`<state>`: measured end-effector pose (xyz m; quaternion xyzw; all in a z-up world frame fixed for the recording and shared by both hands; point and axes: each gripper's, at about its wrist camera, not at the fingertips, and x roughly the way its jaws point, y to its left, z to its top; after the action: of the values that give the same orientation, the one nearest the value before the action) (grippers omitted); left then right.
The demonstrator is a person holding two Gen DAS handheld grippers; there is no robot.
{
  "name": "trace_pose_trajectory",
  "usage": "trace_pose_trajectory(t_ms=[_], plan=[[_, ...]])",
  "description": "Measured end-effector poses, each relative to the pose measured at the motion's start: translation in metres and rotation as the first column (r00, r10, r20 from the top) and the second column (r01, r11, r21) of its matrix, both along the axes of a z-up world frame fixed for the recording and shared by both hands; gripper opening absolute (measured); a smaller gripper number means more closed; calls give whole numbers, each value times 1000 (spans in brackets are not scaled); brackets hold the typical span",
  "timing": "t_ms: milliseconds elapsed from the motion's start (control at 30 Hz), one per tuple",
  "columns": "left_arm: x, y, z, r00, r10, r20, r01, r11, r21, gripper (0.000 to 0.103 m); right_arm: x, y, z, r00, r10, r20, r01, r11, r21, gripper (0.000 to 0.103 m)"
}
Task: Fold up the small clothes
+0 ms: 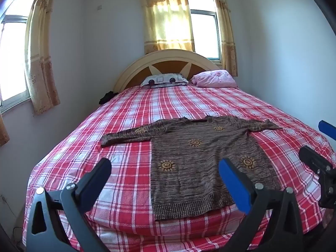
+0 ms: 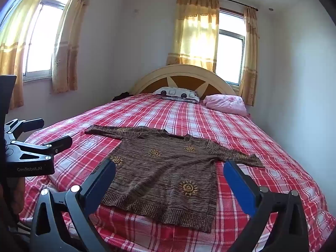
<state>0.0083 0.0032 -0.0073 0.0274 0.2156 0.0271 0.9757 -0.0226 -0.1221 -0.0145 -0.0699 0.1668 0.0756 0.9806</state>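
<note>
Plaid bed (image 1: 126, 113), pillows (image 1: 164, 80), curtains (image 1: 168, 21)

Sweater (image 1: 201, 159) flat on bed (image 1: 126, 189)

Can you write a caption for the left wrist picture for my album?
Brown sweater spread flat on a red plaid bed, open left gripper hovering above.

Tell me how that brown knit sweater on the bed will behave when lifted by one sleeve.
The sweater lies limp and flat, so it will likely droop and trail. Its coarse knit probably grips rather than slips. The sleeve may stretch.
</note>
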Motion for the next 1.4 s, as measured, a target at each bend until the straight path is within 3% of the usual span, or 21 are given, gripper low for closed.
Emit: trace_pose_trajectory(t_ms=[1400], plan=[[5,8,-5,1000,23,-8,-23,1000,-6,103,2,2,-5,1000,-4,-14,3,1000,-5,102]])
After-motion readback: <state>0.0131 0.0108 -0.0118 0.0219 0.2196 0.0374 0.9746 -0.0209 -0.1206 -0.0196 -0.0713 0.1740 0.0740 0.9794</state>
